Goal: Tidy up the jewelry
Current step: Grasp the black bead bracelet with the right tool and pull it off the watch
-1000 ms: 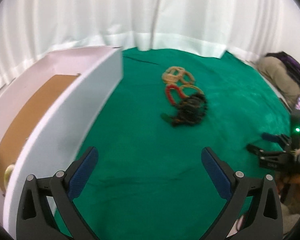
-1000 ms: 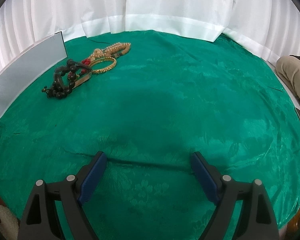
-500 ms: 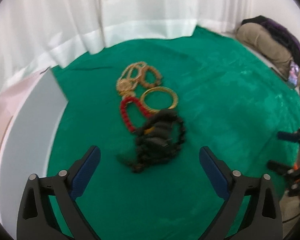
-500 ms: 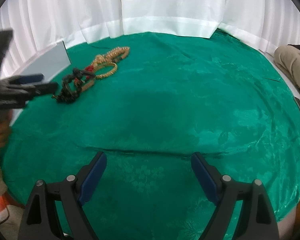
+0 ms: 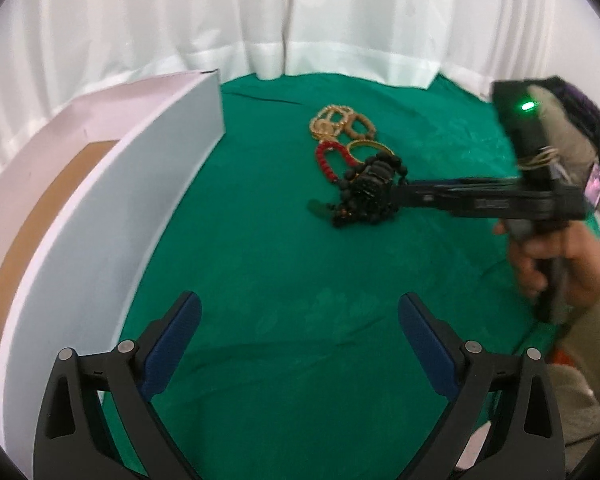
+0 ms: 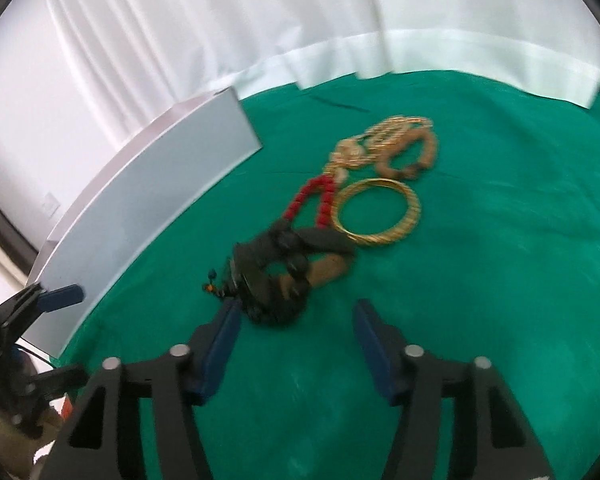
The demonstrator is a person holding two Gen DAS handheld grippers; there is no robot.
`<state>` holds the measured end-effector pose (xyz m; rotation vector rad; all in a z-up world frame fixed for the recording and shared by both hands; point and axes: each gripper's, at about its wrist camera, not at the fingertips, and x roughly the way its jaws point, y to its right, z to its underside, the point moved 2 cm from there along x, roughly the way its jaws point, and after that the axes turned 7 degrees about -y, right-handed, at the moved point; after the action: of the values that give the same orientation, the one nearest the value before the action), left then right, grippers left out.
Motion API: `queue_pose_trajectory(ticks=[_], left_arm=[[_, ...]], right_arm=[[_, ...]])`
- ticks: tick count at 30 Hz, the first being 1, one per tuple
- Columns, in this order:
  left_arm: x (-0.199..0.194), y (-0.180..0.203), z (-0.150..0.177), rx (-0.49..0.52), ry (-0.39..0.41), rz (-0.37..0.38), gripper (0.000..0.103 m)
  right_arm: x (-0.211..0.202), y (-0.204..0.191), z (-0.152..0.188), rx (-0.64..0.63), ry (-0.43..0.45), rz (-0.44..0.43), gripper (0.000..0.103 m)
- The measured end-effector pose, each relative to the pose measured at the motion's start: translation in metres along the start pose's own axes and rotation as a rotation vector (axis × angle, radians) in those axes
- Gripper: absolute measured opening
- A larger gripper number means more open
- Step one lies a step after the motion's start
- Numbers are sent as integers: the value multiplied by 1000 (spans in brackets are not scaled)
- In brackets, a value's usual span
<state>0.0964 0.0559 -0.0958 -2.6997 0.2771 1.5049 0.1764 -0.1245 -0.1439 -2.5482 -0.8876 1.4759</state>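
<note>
A heap of jewelry lies on the green cloth: black bead bracelets, a red bead strand, a gold bangle and tan and gold bead pieces. My right gripper is open, its fingertips just short of the black beads; in the left wrist view it reaches in from the right. My left gripper is open and empty over bare cloth, well short of the heap.
A white box with a brown floor stands at the left of the cloth. White curtains hang behind the table. The person's hand holds the right gripper's handle. My left gripper shows at the left edge.
My right gripper has moved left and forward up to the black beads. My left gripper has drawn back and turned towards the white box.
</note>
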Motion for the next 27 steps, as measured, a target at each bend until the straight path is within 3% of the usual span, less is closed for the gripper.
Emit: queue_pose_trajectory(ticks=[1,2,3,8,12,21,24,27], left_arm=[[-1,-3,1,-10,4,4,99],[-1,-7,4,-25,6,1,99],[-1,-10,5,-35,6,-4,99],[1,-17,13,-85,-5,15,99],[9,-15,18,-97,-26,10,99],[10,-3,20,-67,-45,34,99],[18,3,11,-55,-58,45,99],[25,12,-5,1,-57,44,99]], right_arm=[[7,-2,-3,-13,-8,-24,26],[9,-2,-3,-13,-14,-31,14],[7,-3,-2,-8,-12,-28,12],[-36,-12,12,26,54,-95,12],[-61,-3,27,95,54,-147,12],[-78,36,73,251,7,-70,13],[-82,38,84,257,1,-16,16],[-84,39,92,273,4,58,57]])
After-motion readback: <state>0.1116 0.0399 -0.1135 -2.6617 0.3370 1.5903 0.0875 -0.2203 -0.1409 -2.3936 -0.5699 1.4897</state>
